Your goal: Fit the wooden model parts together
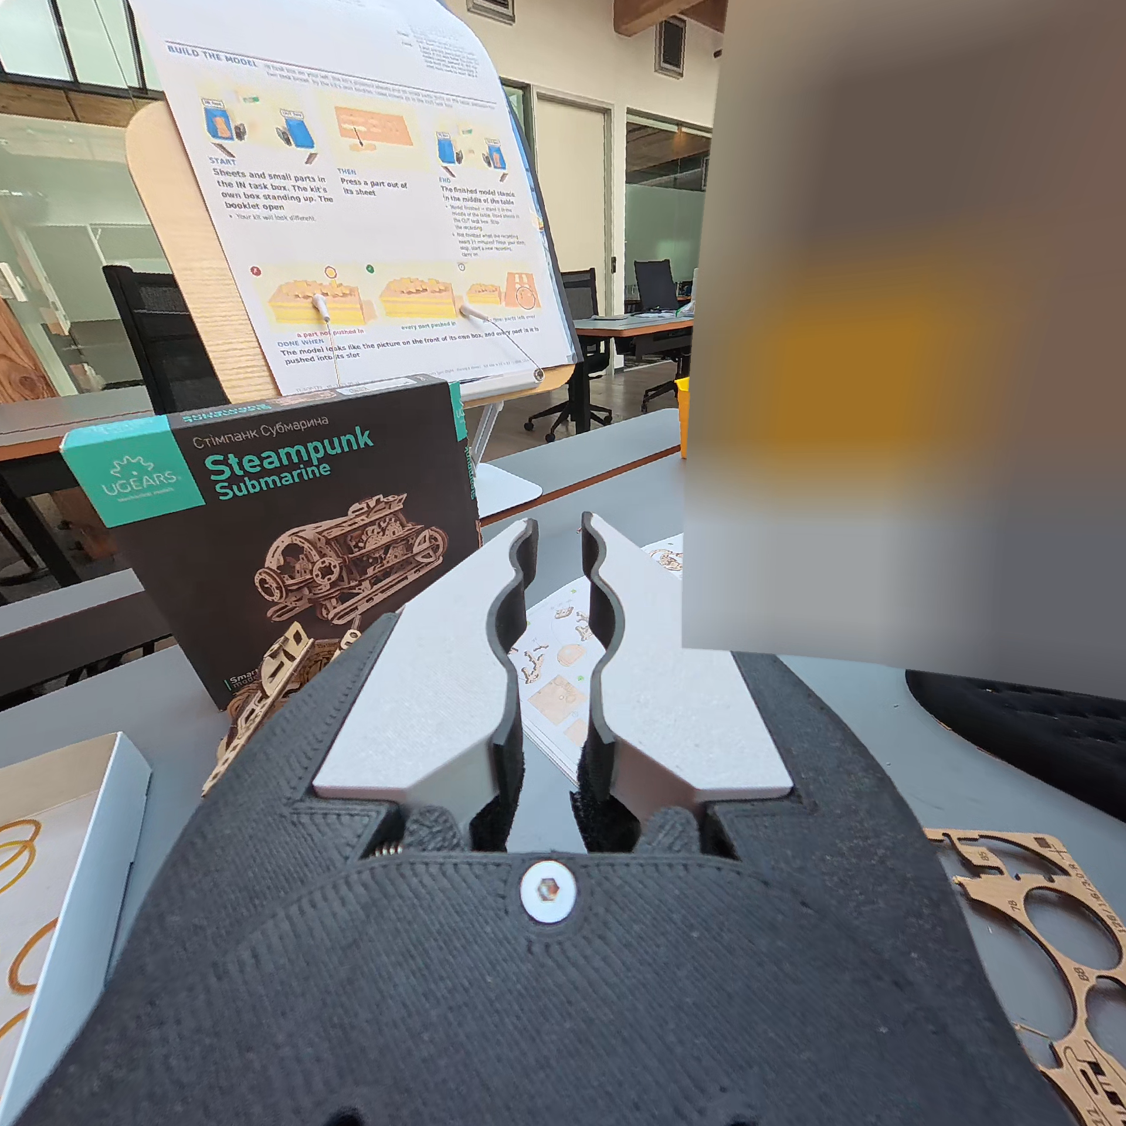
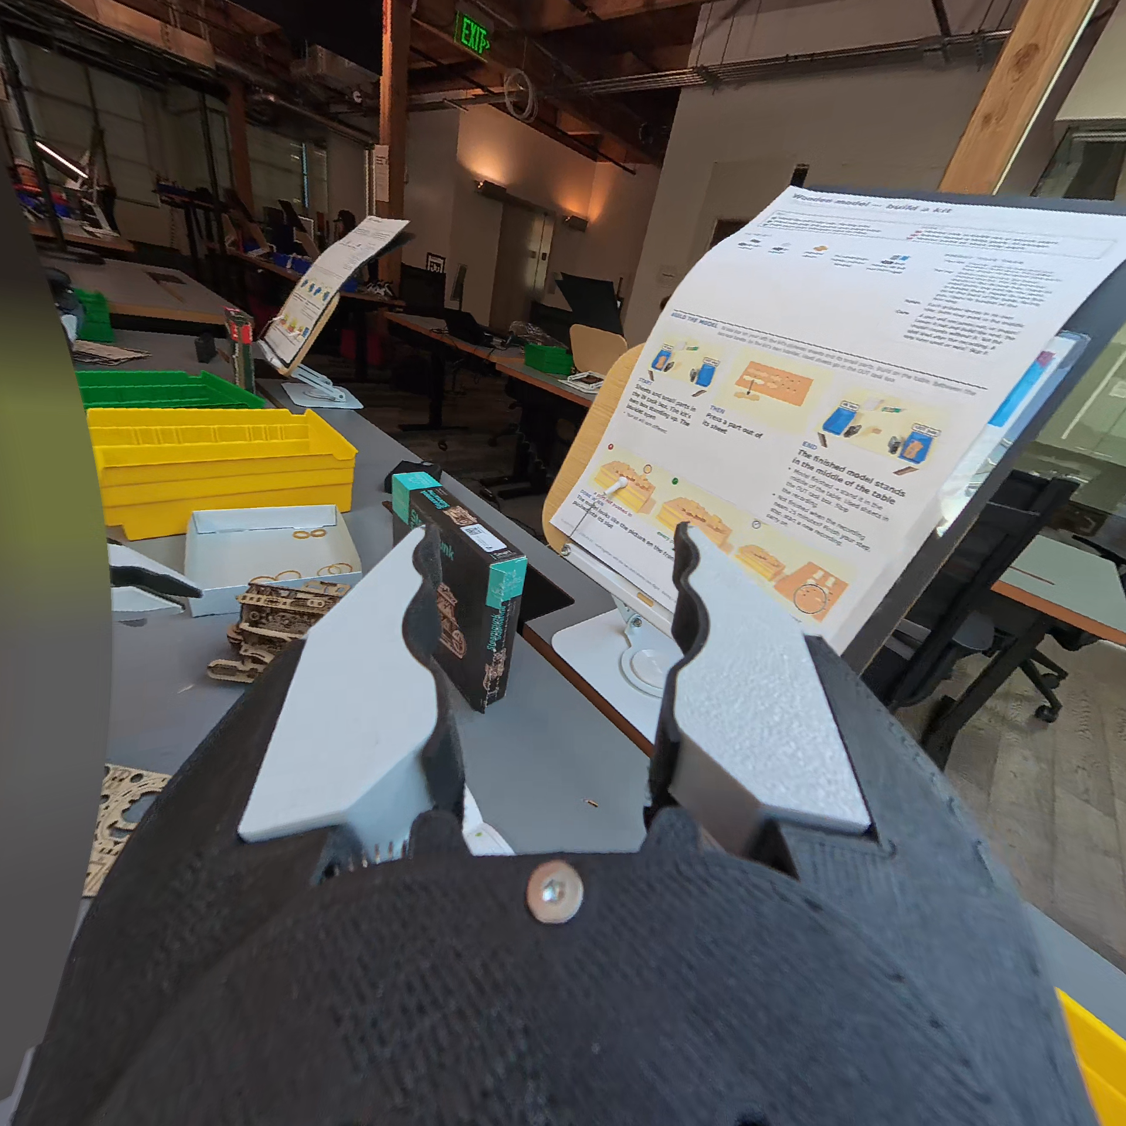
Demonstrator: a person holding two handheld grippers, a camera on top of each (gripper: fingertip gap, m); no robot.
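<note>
- We see the left gripper (image 1: 559,530) raised above the grey table (image 1: 183,768), pointing forward and tilted slightly down. Its two wavy-edged fingers stand a narrow gap apart and hold nothing.
- Through that gap we see the booklet (image 1: 557,676) lying open on the table.
- Just left of the left gripper's body, part of the wooden model (image 1: 277,682) shows, resting on the table in front of the kit box (image 1: 274,536).
- The kit box stands upright near the table's far edge, with the instruction sheet (image 1: 365,201) propped on a stand behind it.
- A punched wooden sheet (image 1: 1048,950) lies flat at the table's near right; a white tray (image 1: 67,853) with rubber bands sits at the near left.
- We see the right gripper (image 2: 551,536) also lifted clear of the table, aimed toward its far edge. Its fingers are spread wide and hold nothing.
- In the right wrist view, the wooden model (image 2: 277,621) sits on the table to the left, just in front of the white tray (image 2: 268,548), well apart from the right gripper.
- A yellow bin (image 2: 219,463) and a green bin (image 2: 164,390) stand behind the tray.
</note>
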